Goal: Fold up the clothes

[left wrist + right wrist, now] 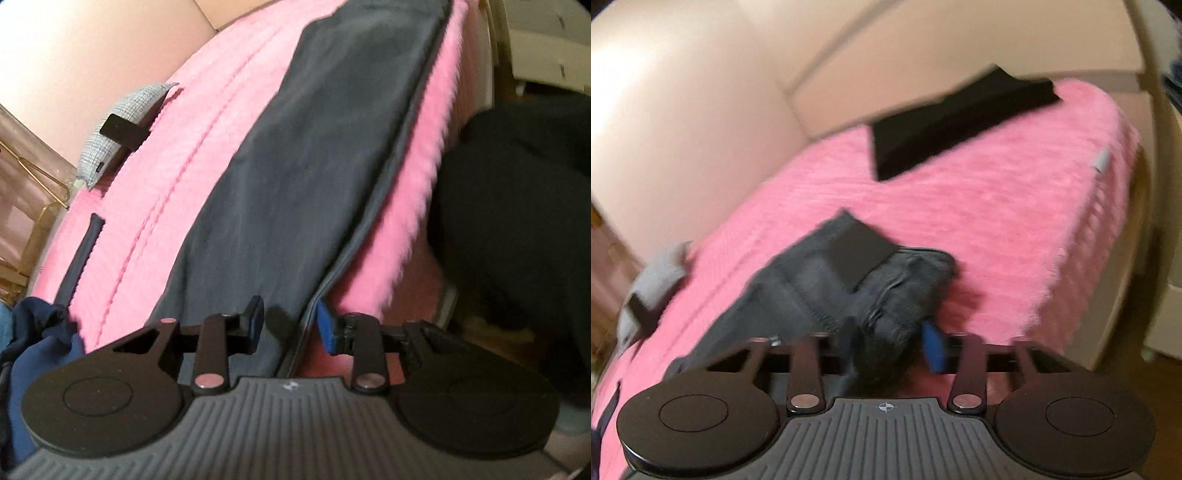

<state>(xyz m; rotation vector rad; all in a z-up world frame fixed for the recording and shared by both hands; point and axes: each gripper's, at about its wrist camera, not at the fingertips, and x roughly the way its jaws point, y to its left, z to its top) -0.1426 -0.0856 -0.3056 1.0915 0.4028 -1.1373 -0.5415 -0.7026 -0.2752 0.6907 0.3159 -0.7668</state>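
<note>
On a pink blanket (1015,206), the right gripper (890,343) clamps a bunched end of grey trousers (295,177) while the left gripper (290,325) hangs with fingers apart over their seam (a black folded garment (953,122) lies beyond).

Your two handheld grippers, black and grey with blue pads

Your left gripper (289,325) has a ribbed grey base with a small white mark, two round black discs at its sides, black link bars on silver pins, and black fingers faced with blue pads (327,328). Your right gripper (892,345) is built the same; its base carries a white crosshair mark, and one blue pad (932,345) shows.
</note>
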